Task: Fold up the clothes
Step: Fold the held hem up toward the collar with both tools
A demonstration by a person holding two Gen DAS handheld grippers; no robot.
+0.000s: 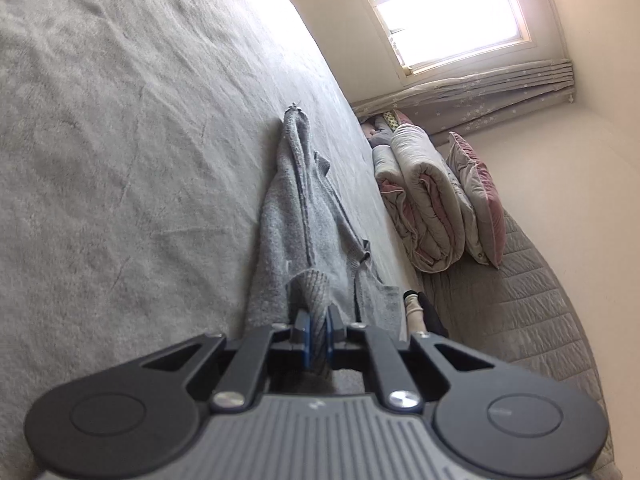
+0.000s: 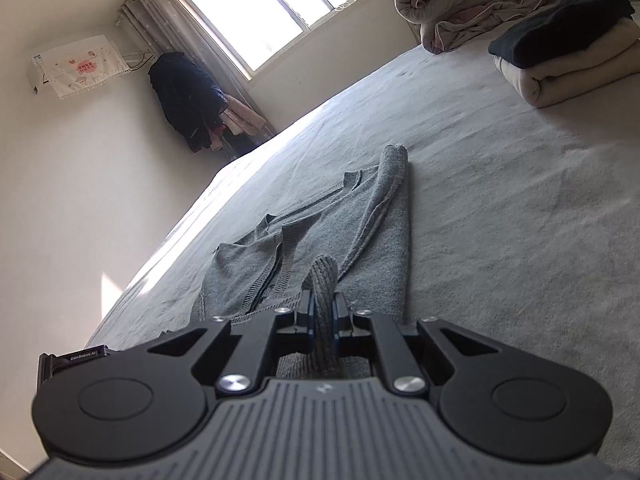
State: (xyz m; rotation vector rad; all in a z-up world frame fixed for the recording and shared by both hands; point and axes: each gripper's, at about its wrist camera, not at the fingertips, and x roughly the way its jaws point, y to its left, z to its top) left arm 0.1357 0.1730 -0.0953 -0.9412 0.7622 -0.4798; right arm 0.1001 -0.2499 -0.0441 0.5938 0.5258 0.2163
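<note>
Gripping grey cardigan (image 2: 320, 232) ribbed edge with both: my left gripper (image 1: 317, 330) and right gripper (image 2: 325, 322) jaws clenched on it, garment spread on bed (image 2: 500, 208).

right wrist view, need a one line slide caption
Right gripper shut on the ribbed hem of a grey cardigan spread on the bed.

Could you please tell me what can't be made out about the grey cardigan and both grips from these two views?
- Left wrist: grey cardigan near hem hidden behind the left gripper.
- Right wrist: gripped fabric edge hidden behind the right gripper.
- Both: underside against the bed sheet unseen.
</note>
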